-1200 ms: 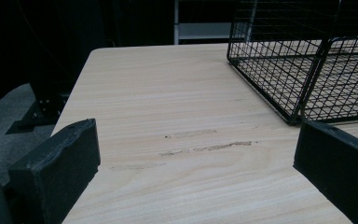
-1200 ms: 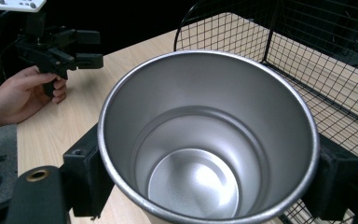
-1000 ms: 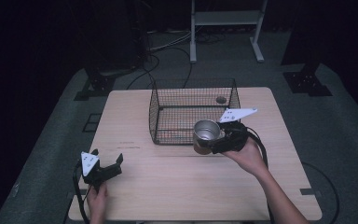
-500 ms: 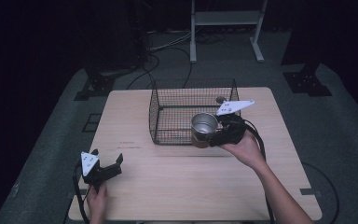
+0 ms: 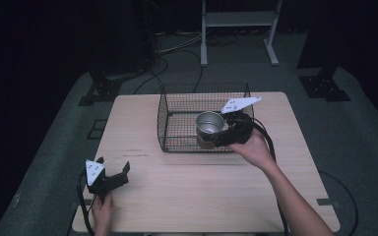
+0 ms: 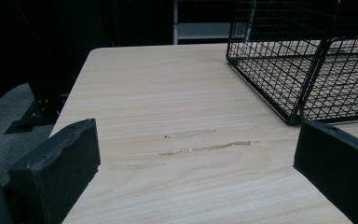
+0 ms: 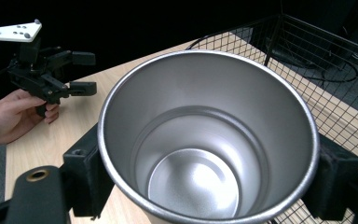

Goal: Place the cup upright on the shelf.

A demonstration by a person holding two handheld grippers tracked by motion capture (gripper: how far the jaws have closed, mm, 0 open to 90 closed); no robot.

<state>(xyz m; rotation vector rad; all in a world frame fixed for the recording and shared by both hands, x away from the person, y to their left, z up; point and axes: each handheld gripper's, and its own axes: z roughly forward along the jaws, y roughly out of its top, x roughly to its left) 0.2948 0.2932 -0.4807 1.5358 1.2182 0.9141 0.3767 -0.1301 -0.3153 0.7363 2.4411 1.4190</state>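
Observation:
An open-topped steel cup [image 5: 209, 125] [image 7: 205, 144] is held upright above the front right part of a black wire basket [image 5: 177, 109] [image 6: 289, 70]. My right gripper [image 5: 215, 135] is shut on the cup, one jaw on each side of its wall, and the cup looks empty inside. My left gripper [image 5: 115, 173] [image 7: 85, 72] rests low near the table's front left corner, jaws open with nothing between them. In the left gripper view its two black fingers [image 6: 56, 168] frame bare wood.
The light wooden table [image 5: 142, 196] [image 6: 177, 116] has faint scuff marks in front of the left gripper. A white metal stand [image 5: 236, 29] and cables lie on the floor behind the table. Dark stand bases sit on the floor at either side.
My right gripper has carried the cup up and back, from in front of the basket's front wall to over its front right part. The left gripper has stayed put.

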